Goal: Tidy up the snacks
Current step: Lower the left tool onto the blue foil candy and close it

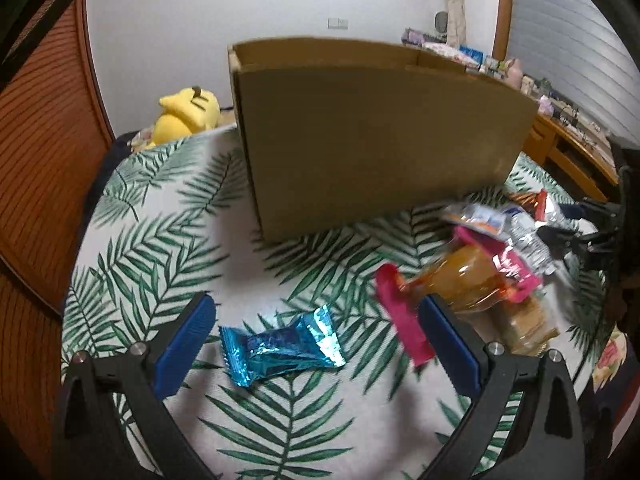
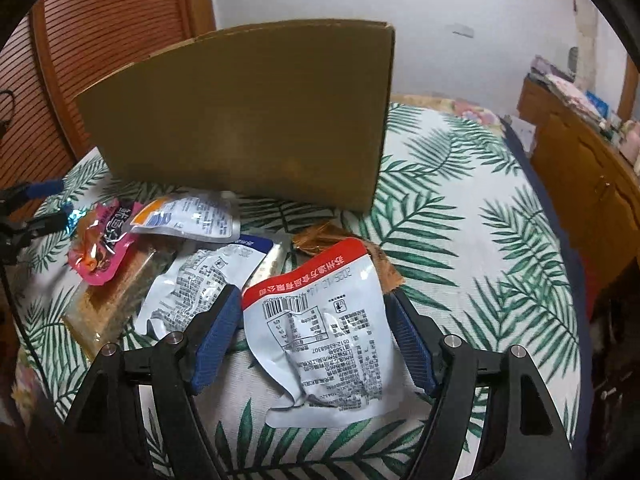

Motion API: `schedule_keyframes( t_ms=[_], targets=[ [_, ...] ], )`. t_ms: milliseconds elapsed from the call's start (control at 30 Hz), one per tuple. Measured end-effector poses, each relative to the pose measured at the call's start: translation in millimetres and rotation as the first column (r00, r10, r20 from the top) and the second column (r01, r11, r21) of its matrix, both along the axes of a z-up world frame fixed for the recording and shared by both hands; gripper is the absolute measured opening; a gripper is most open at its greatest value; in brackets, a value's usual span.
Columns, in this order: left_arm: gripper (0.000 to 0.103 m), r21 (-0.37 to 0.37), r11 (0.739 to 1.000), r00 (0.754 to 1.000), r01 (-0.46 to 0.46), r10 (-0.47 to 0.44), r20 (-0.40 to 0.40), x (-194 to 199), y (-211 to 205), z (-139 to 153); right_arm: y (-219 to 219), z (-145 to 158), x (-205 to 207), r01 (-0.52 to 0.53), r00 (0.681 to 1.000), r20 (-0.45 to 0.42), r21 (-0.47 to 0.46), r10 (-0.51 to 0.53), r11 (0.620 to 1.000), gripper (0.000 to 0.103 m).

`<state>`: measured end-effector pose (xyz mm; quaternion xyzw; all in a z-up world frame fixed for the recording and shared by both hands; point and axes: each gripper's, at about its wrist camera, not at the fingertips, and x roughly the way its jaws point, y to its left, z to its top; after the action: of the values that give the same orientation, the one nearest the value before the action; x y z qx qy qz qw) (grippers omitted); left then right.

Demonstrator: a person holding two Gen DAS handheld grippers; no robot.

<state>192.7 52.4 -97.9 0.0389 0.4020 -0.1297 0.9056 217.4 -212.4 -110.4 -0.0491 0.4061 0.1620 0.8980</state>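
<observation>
A tall open cardboard box stands on the leaf-print cloth; it also shows in the right wrist view. My left gripper is open, with a blue foil candy lying on the cloth between its fingers. A pile of snack packets lies to its right, with a pink-and-orange packet nearest. My right gripper is open around a white pouch with a red top edge, lying flat. Beside it lie a white-and-blue pouch, a pink packet and a white-and-orange pouch.
A yellow plush toy sits behind the box at the left. A wooden slatted door stands at the far left. A wooden cabinet with clutter on top runs along the right. The other gripper shows at the left edge of the right wrist view.
</observation>
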Motion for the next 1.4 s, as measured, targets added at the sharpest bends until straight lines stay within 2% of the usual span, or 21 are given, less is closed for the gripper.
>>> schedule_keyframes(
  t_ms=[167, 300, 533, 767, 933, 1000, 1067, 1133, 1400],
  targets=[
    [0.102, 0.014, 1.0, 0.999, 0.014, -0.013, -0.048, 7, 2, -13, -7, -5, 6, -0.002, 0.999, -0.04, 0.048, 0.004, 0.999, 0.079],
    [0.102, 0.027, 1.0, 0.995, 0.004, -0.001, -0.098, 13, 5, -24, -6, -5, 5, -0.001, 0.999, -0.041, 0.043, 0.003, 0.999, 0.079],
    [0.103, 0.057, 0.998, 0.994, -0.009, 0.015, -0.106, 12, 0, -26, -4, -4, 5, 0.001, 0.999, -0.038, 0.041, 0.001, 0.999, 0.079],
    [0.102, 0.063, 0.997, 0.992, 0.035, -0.027, -0.127, 9, 13, -24, -4, -4, 5, 0.001, 0.999, -0.038, 0.041, 0.0, 0.999, 0.079],
    [0.1, 0.0, 0.995, 0.988, 0.097, -0.096, -0.119, 5, 27, -12, -4, -4, 5, 0.001, 0.999, -0.038, 0.041, 0.0, 0.999, 0.079],
    [0.093, 0.022, 0.992, 0.985, 0.127, -0.124, -0.121, 3, 29, -10, -4, -4, 5, 0.0, 0.999, -0.039, 0.042, 0.001, 0.999, 0.08],
    [0.073, 0.056, 0.988, 0.982, 0.144, -0.136, -0.127, 3, 30, -9, -4, -5, 6, 0.0, 0.999, -0.04, 0.044, 0.002, 0.999, 0.08],
    [0.061, 0.088, 0.982, 0.98, 0.167, -0.155, -0.125, 2, 30, -8, -4, -5, 6, 0.0, 0.999, -0.04, 0.044, 0.002, 0.999, 0.08],
    [0.059, 0.13, 0.973, 0.978, 0.193, -0.179, -0.109, 15, 16, -6, -4, -5, 6, 0.0, 0.999, -0.041, 0.044, 0.002, 0.999, 0.081]
  ],
)
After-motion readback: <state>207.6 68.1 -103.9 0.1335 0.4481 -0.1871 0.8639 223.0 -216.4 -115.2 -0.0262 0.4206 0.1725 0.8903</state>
